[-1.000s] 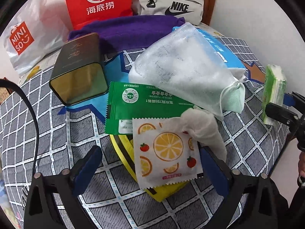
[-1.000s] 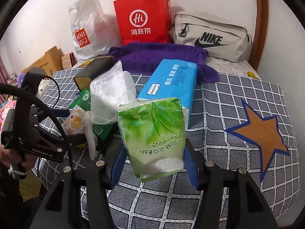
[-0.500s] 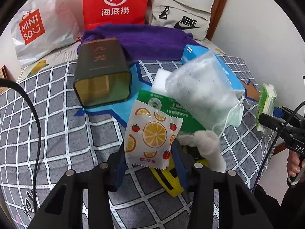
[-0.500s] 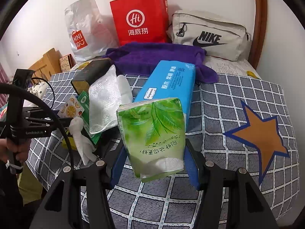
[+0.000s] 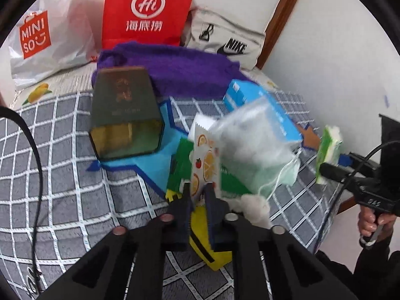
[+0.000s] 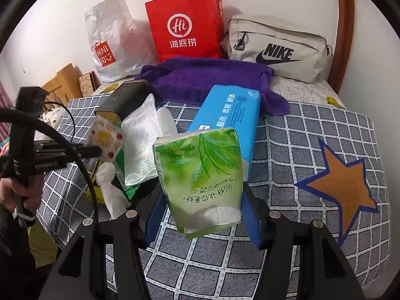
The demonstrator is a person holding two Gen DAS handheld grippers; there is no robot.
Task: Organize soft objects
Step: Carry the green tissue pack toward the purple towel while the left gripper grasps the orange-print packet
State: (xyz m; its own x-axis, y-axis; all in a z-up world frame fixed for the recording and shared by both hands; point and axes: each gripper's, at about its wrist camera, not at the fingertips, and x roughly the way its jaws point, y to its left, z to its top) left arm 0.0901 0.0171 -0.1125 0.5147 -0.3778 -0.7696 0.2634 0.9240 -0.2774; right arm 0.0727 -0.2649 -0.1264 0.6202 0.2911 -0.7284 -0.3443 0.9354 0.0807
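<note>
My left gripper (image 5: pixel 198 187) is shut on the lower edge of a white packet printed with orange slices (image 5: pixel 205 160), lifted off the pile and standing on edge; the same packet (image 6: pixel 106 137) shows at the left of the right wrist view. My right gripper (image 6: pixel 202 200) is shut on a green tissue pack (image 6: pixel 200 177), held above the checked bedspread (image 6: pixel 300 150). Under the lifted packet lie a green sachet (image 5: pixel 180 172), a yellow pouch (image 5: pixel 202 245) and a white cloth (image 5: pixel 252 205). A clear mesh bag (image 5: pixel 252 145) leans on a blue tissue pack (image 6: pixel 230 115).
A dark tin (image 5: pixel 125 117) lies on its side at the left of the pile. A purple towel (image 6: pixel 212 75), a red paper bag (image 6: pixel 185 25), a white Miniso bag (image 6: pixel 110 42) and a beige Nike pouch (image 6: pixel 277 47) line the wall. A brown star patch (image 6: pixel 342 182) marks the bedspread's right side.
The left jaws closed from wide open onto the orange-print packet and raised it off the pile, tipping it on edge. The right gripper and its green pack stayed put.
</note>
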